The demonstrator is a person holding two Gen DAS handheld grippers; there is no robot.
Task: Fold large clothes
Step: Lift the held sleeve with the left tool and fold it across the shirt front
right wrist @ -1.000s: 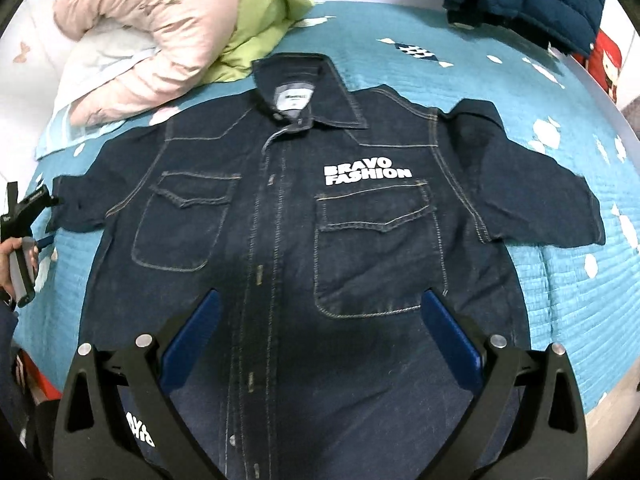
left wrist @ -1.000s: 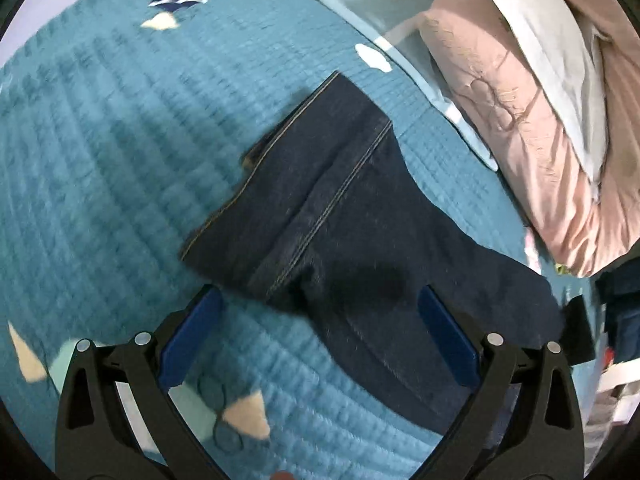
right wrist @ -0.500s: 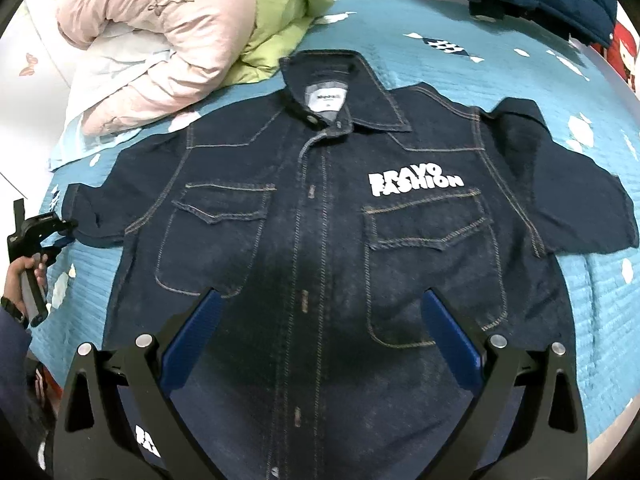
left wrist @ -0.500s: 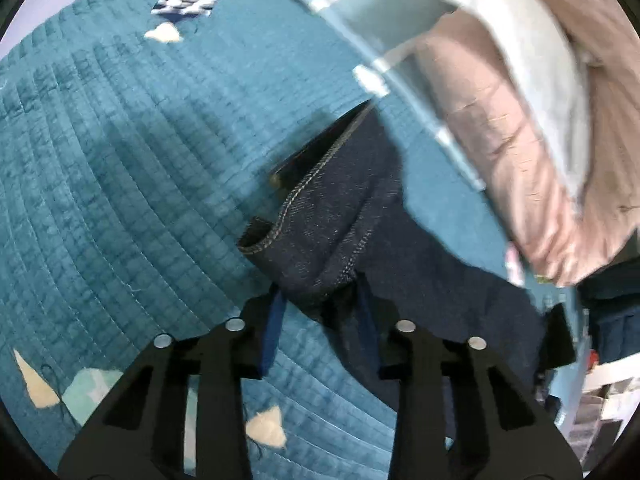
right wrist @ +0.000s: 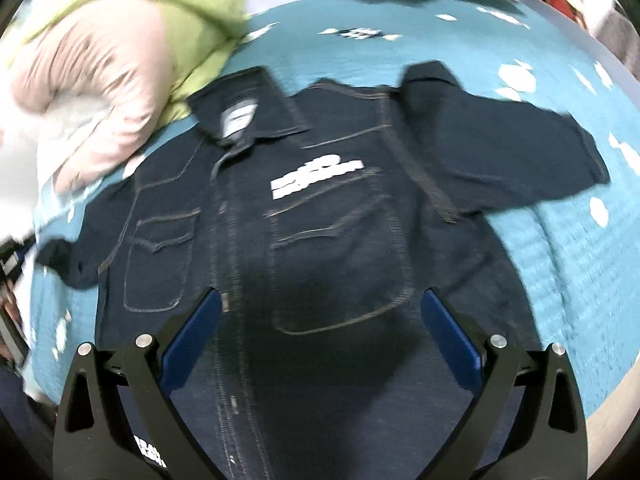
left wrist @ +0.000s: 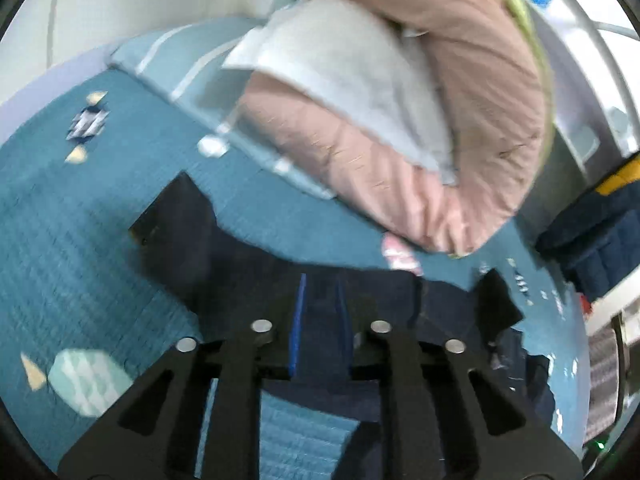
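A dark denim shirt (right wrist: 328, 224) with white chest lettering lies face up on the teal quilt (right wrist: 560, 248), collar at the far side, sleeves spread out. My right gripper (right wrist: 320, 332) is open and empty, hovering over the shirt's lower front. My left gripper (left wrist: 320, 320) is shut on the shirt's left sleeve (left wrist: 320, 336), which is lifted off the bed; the cuff end (left wrist: 176, 216) trails left on the quilt. The left gripper also shows at the left edge of the right wrist view (right wrist: 12, 280), blurred.
A pink and white duvet bundle (left wrist: 400, 120) with a lime green layer (right wrist: 192, 12) lies beside the shirt's collar side. A dark blue jacket (left wrist: 600, 232) sits at the far end of the bed. The bed edge (right wrist: 612, 412) runs at lower right.
My left gripper stays shut on the sleeve and has lifted and swung it inward toward the shirt body. My right gripper has drifted left, still open.
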